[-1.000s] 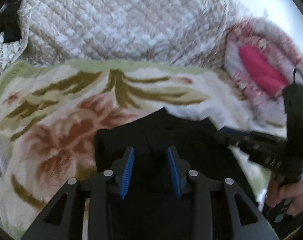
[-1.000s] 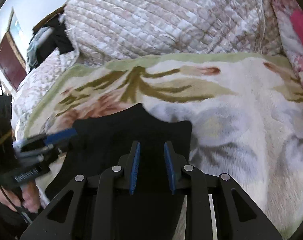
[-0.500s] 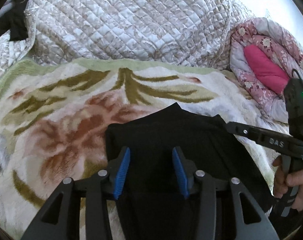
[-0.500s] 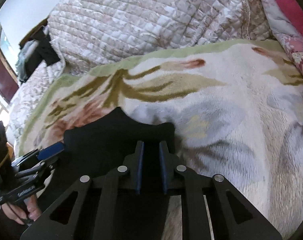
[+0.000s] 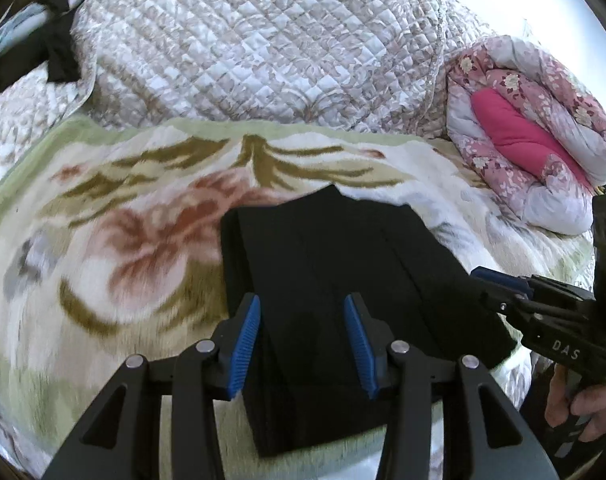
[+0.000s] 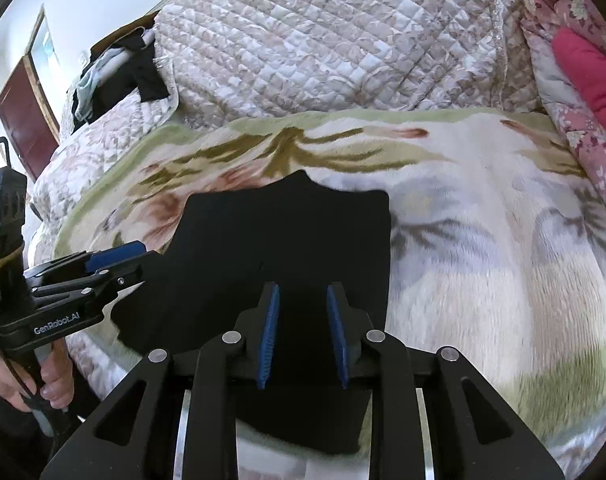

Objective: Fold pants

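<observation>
Pants (image 5: 335,280), black and folded into a compact stack, lay on the floral fleece blanket (image 5: 115,240) directly ahead of and beneath the left gripper (image 5: 301,344), whose blue-padded fingers (image 5: 247,340) stood wide apart, gripping nothing. Off to their right, the right gripper (image 5: 499,280) reached toward the stack's edge. A quilted coverlet (image 5: 263,48) rose beyond the fingertips.

From the right wrist, the pants (image 6: 287,240) again spread ahead of and under the right gripper (image 6: 303,336), its fingers (image 6: 271,332) moderately parted and empty. The left gripper (image 6: 115,256) hovered at the stack's left edge.
</observation>
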### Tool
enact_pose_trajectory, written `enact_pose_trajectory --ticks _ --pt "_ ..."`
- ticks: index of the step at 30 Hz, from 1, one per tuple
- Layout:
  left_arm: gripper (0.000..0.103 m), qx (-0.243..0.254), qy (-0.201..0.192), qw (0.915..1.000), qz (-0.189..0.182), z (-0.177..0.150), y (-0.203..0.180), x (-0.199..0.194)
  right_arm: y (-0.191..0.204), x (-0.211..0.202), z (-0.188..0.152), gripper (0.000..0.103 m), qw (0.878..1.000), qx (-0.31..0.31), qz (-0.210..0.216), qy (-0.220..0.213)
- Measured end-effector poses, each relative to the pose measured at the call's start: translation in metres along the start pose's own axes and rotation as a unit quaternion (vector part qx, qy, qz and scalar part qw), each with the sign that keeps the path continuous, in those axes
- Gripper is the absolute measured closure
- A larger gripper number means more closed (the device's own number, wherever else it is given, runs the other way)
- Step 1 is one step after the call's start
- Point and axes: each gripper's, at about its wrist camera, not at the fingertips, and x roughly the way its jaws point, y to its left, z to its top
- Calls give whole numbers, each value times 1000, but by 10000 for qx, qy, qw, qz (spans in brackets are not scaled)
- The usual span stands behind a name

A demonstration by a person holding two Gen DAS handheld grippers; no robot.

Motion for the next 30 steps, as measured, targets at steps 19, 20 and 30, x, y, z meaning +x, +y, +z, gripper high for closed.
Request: enact_pose_trajectory --ticks 19,20,30 --pt "60 -379 139 9991 123 -17 23 0 -9 3 -8 66 9997 232 -31 67" --pt "60 -469 147 9986 172 -15 28 1 -13 1 -7 62 9995 323 -63 21" --pt "60 -928 221 9954 -29 -2 48 2 -45 3 4 49 9931 1138 232 144"
